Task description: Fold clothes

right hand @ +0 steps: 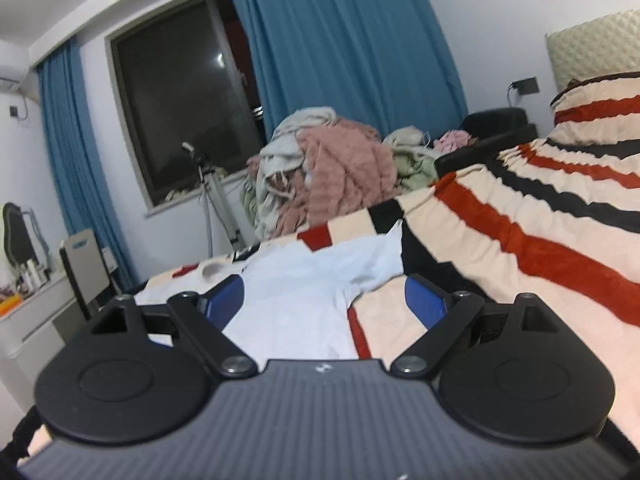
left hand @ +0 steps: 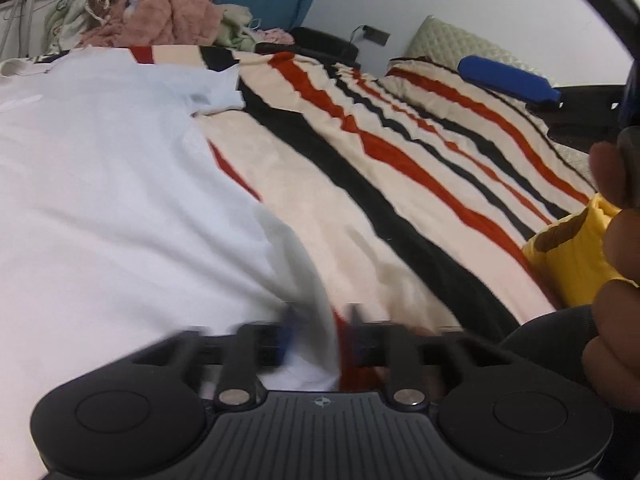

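A white shirt [left hand: 112, 184] lies spread on the striped bed blanket [left hand: 360, 168]. In the left wrist view it fills the left half, one sleeve [left hand: 216, 96] pointing right. My left gripper [left hand: 318, 332] is low over the shirt's near edge; its blue pads are blurred, with shirt fabric between them. In the right wrist view the shirt [right hand: 296, 300] lies ahead between the fingers. My right gripper [right hand: 324, 300] is open and empty above the bed; it also shows in the left wrist view [left hand: 508, 78] at the far right.
A heap of pink and pale clothes [right hand: 328, 160] sits at the bed's far edge. Blue curtains [right hand: 340, 36] and a dark window [right hand: 176, 92] stand behind. A person's hand and yellow sleeve [left hand: 576, 256] are at the right. A padded headboard [left hand: 452, 40] is beyond.
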### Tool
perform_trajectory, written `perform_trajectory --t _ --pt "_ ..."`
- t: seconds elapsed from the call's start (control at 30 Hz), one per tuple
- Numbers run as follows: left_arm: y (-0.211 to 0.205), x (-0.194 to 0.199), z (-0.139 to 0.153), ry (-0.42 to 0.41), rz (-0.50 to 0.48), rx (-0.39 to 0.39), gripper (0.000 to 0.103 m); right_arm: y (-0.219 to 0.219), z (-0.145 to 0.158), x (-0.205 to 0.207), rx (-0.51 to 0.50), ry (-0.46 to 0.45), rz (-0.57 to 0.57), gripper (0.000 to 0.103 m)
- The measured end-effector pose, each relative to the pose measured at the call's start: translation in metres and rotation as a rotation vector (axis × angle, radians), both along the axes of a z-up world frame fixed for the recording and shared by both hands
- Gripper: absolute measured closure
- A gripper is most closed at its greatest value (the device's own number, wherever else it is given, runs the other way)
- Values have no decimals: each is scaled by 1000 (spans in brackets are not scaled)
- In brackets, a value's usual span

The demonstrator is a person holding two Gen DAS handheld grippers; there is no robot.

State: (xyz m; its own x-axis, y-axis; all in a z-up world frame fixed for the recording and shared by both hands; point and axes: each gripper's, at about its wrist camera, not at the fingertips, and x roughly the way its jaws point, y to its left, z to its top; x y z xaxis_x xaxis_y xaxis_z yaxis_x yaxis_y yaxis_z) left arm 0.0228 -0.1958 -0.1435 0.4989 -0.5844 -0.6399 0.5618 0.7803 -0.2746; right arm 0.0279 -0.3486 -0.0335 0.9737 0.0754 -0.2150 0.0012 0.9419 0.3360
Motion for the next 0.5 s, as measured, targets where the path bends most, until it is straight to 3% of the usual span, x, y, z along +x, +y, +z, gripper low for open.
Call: perform_trajectory --t 0.03,0.1,0.33,0.5 --pt "4 -2 5 -20 21 12 21 1 0 1 -3 -1 5 14" --pt "19 -3 16 -67 46 26 9 4 0 0 -22 0 8 14" --pt "87 7 56 -200 163 111 4 18 0 0 -89 -1 16 14" --pt "133 9 81 -303 325 100 0 33 1 1 -137 -10 40 14"
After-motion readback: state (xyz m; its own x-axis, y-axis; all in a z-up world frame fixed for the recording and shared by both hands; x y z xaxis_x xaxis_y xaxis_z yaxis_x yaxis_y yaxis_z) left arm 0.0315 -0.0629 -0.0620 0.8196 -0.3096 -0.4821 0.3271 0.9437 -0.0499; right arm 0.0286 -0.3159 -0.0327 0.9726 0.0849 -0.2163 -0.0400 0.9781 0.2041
